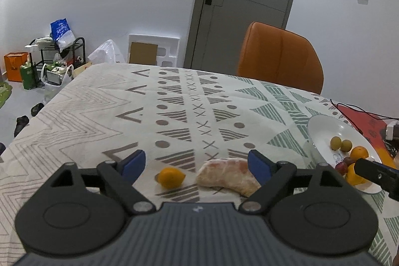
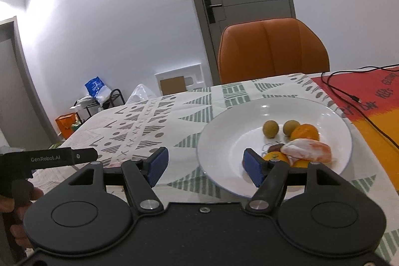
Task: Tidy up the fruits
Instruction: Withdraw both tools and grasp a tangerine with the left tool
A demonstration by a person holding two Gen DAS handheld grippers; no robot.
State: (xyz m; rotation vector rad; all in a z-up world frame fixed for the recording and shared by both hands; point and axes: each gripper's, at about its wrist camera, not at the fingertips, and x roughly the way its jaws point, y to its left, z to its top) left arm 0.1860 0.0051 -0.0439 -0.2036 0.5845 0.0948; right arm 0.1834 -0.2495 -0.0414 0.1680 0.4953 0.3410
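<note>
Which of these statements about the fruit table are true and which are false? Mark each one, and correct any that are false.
1. The left claw is open, with nothing held. True.
2. The small yellow citrus lies in the white plate. False: it lies on the tablecloth, beside a peeled pomelo piece.
3. The white plate holds two small green-brown round fruits. True.
4. The right claw is shut on an orange. False: it is open and empty.
5. The chair behind the table is blue. False: it is orange.
</note>
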